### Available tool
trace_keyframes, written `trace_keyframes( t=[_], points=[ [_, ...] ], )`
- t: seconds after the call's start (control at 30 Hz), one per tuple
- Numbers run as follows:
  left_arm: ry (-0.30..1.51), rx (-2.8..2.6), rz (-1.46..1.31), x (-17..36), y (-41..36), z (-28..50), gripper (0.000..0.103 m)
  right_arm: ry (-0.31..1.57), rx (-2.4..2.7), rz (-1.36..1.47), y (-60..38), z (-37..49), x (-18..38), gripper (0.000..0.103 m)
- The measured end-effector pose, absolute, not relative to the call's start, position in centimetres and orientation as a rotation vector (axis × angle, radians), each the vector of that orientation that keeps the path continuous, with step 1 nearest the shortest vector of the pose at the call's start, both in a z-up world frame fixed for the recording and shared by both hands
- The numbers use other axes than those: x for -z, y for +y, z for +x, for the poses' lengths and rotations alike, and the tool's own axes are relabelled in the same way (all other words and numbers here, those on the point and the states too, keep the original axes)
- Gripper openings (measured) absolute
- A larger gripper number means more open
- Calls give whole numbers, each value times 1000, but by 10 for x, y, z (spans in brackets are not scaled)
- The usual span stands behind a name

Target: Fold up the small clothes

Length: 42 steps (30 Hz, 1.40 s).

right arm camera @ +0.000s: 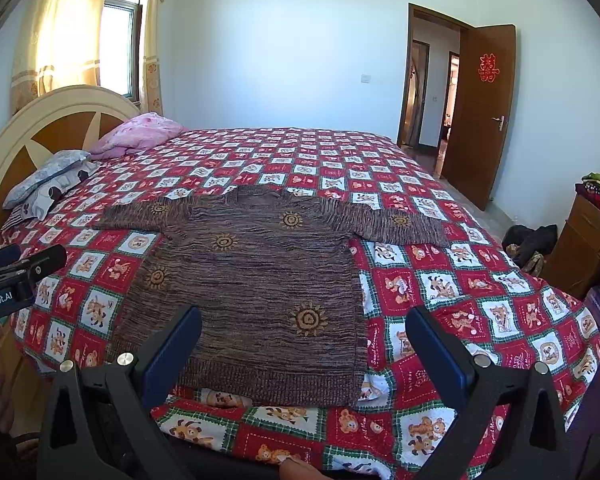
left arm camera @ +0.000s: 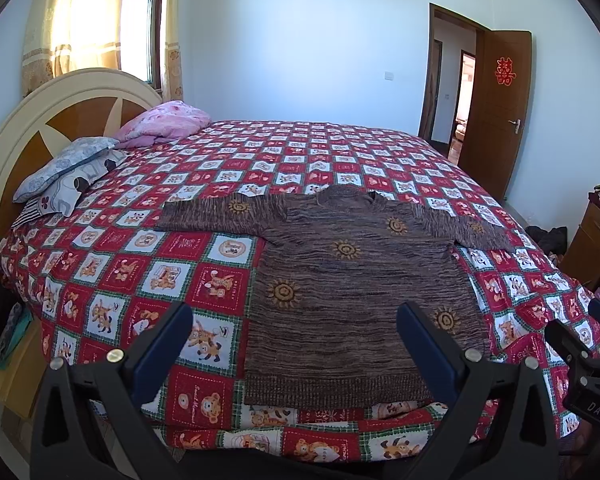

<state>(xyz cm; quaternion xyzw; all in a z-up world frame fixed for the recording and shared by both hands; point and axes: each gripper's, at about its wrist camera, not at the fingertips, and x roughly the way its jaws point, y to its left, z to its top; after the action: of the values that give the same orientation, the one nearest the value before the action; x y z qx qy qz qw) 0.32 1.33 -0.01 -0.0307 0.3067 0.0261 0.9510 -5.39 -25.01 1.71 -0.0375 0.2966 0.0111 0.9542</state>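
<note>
A small brown knitted sweater (left arm camera: 352,280) with yellow sun motifs lies flat on the bed, sleeves spread to both sides and hem toward me; it also fills the middle of the right wrist view (right arm camera: 256,284). My left gripper (left arm camera: 296,332) hovers open over the hem's left part, holding nothing. My right gripper (right arm camera: 304,340) is open above the hem's right corner, also holding nothing. The right gripper's body shows at the right edge of the left wrist view (left arm camera: 584,364), and the left gripper's body at the left edge of the right wrist view (right arm camera: 16,276).
The bed carries a red, white and green checked cover (left arm camera: 148,280) with cartoon bears. Pillows (left arm camera: 68,172) and a pink quilt (left arm camera: 168,120) lie by the headboard (left arm camera: 72,108). A wooden cabinet (right arm camera: 584,240) stands at the right, with an open door (right arm camera: 480,112) beyond.
</note>
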Motion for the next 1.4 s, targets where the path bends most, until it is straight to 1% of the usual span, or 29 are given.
trace_keyframes(
  t=[0.9,1.4],
  points=[
    [623,-55,-62,1,14,4,103,613,-29,-79,-250,-53,-14,102],
    [645,-60,-56,12,18,9,103,635,-46,-93,-248,-46,-5,102]
  ],
)
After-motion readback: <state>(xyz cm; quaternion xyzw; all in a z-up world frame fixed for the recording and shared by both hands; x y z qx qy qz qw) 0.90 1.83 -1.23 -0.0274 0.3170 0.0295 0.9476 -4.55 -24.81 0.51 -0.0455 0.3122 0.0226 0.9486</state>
